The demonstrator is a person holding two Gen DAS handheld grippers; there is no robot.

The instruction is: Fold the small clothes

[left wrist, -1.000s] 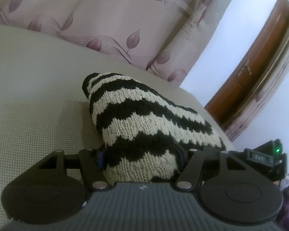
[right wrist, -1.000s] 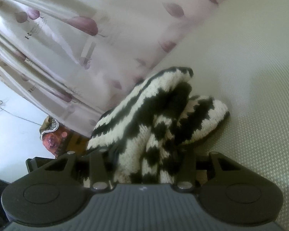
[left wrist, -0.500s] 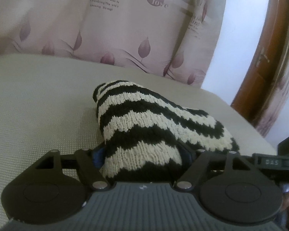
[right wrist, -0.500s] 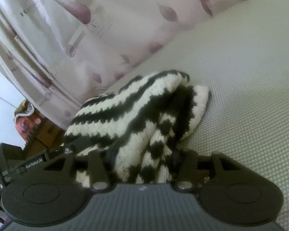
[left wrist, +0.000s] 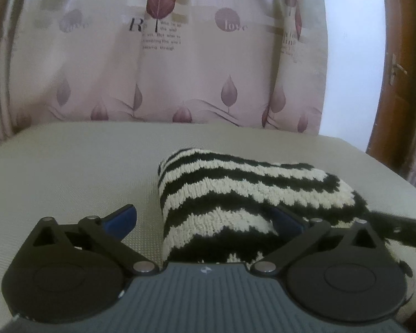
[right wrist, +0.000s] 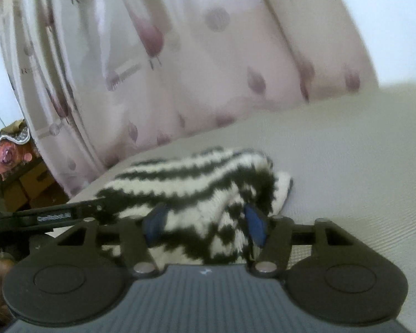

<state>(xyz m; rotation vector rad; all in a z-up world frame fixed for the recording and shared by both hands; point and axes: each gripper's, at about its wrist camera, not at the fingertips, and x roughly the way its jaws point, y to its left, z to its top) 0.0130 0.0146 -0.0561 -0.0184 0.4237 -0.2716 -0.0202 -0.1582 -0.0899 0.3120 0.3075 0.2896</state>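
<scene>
A small black-and-cream zigzag knit garment (left wrist: 235, 191) lies folded in a thick bundle on the beige textured surface (left wrist: 69, 172). My left gripper (left wrist: 205, 216) is open: its left blue finger (left wrist: 122, 216) stands clear of the knit, the right one is under the bundle's edge. The garment also shows in the right wrist view (right wrist: 197, 188). My right gripper (right wrist: 205, 219) has its blue fingers (right wrist: 253, 222) parted on either side of the knit, which lies between them.
A pink leaf-print curtain (left wrist: 180, 55) hangs behind the surface. A brown wooden door (left wrist: 396, 69) stands at the right. Cardboard boxes and clutter (right wrist: 16, 166) sit past the surface's left edge. The other gripper's body (right wrist: 41, 216) reaches in at the left.
Both grippers lowered the folded knit onto the surface and levelled out. My left gripper opened and let go; my right gripper's fingers have parted from their earlier grip.
</scene>
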